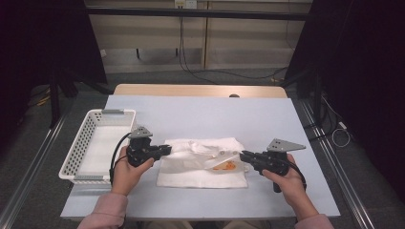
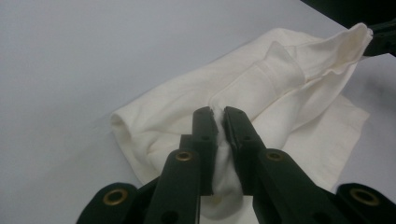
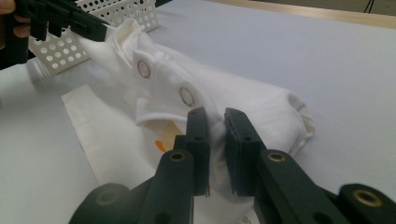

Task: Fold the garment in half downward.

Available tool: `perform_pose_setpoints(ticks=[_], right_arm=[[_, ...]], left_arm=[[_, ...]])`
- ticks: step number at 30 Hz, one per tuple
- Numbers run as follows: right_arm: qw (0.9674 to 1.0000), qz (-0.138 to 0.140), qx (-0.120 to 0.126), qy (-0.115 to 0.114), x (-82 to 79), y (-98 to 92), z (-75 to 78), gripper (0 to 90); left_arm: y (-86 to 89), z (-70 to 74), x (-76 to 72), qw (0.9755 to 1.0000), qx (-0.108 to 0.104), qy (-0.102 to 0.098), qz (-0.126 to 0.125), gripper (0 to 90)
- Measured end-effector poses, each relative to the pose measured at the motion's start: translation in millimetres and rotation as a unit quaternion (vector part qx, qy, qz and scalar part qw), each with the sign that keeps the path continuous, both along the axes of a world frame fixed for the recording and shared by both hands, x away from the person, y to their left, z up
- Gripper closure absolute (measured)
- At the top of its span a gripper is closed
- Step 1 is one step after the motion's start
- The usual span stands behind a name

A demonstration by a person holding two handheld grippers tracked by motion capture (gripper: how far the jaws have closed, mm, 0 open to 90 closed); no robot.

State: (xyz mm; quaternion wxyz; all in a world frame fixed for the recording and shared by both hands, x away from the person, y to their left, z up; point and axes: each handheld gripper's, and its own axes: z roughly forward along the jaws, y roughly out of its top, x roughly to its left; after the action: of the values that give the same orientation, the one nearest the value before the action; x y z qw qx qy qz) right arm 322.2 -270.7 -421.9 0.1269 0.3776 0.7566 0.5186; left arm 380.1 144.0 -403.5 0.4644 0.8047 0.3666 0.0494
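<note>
- Garment (image 1: 203, 162), white, folded, at lower centre of the high view, flat on the blue worktop (image 1: 200, 114); long axis running left to right across the frame, orange print toward the right end.
- Left gripper (image 1: 165, 150) clamped on a pinch of cloth at the left end; in the left gripper view, fabric squeezed between near-closed jaws.
- Right gripper (image 1: 244, 155) likewise clamped on a bunched fold at the right end, snaps (image 3: 187, 96) visible just beyond the jaws.
- White perforated basket (image 1: 98, 143) at centre left of the high view, just beside the garment's left end.
- Advice for the fold in hand, as a judgement: raise both ends together and level, keep the cloth taut along its long axis, avoid pulling apart hard enough to slip the thin pinch, lay edges squarely over the lower layer.
</note>
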Motion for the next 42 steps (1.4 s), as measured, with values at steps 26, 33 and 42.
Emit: perform_pose_setpoints(ticks=[26, 33, 42], right_arm=[[1.0000, 0.003, 0.004, 0.001, -4.8, -0.5, 0.7, 81.0], [0.9999, 0.006, 0.008, 0.002, -5.6, -1.0, -0.1, 81.0], [0.9999, 0.008, 0.009, 0.006, -7.8, -1.4, -0.4, 81.0]], left_arm=[[1.2, 1.3, -4.2, 1.0000, 0.007, -0.004, -0.002, 83.4], [1.4, 2.6, -5.3, 1.0000, 0.002, -0.001, -0.003, 83.4], [1.2, 1.5, -8.3, 1.0000, 0.005, 0.000, 0.001, 83.5]])
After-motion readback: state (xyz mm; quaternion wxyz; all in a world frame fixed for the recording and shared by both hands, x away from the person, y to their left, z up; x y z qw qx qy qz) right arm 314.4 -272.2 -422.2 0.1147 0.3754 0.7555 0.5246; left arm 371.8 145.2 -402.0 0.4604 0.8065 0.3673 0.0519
